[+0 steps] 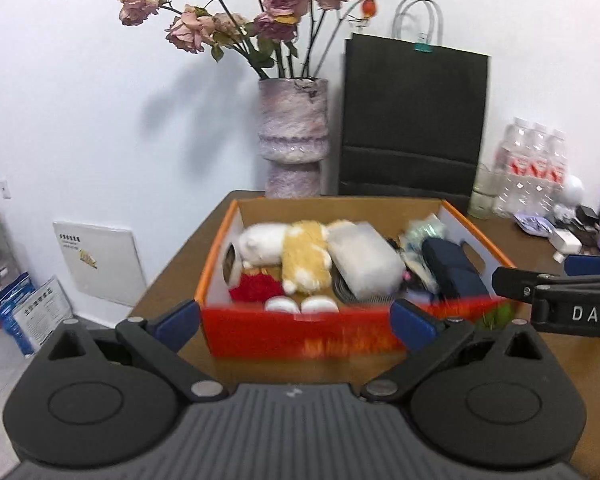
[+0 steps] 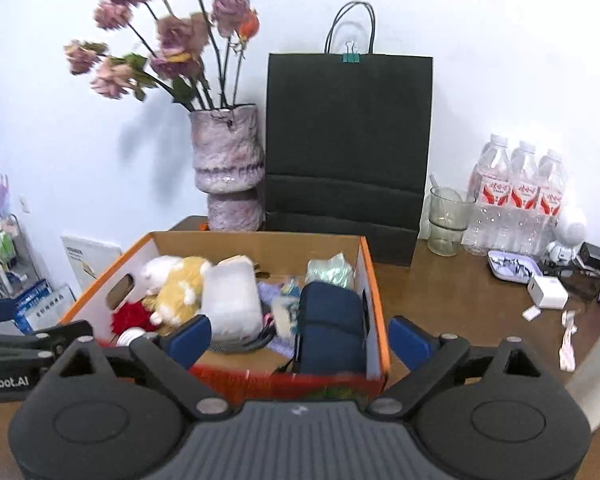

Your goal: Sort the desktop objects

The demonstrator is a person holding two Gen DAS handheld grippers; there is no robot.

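The brown desk runs back to a white wall. To the right of the box it has open room as far as the clutter at its right end, and a bare strip on the box's left out to its left edge.

The orange cardboard box sits near the desk's left end, long axis running away from the cameras, open top up, near wall facing both claws.

Behind it, a black paper bag and a purple vase stand upright against the wall.

Inside the box, a navy pouch lies along the right wall, pointing front to back. A white block and a yellow-and-white plush toy lie beside it, likewise lengthwise.

The left claw is spread wide before the box's near wall, nothing between its pads. The right claw is also spread wide, straddling the box's near right corner, gripping nothing.
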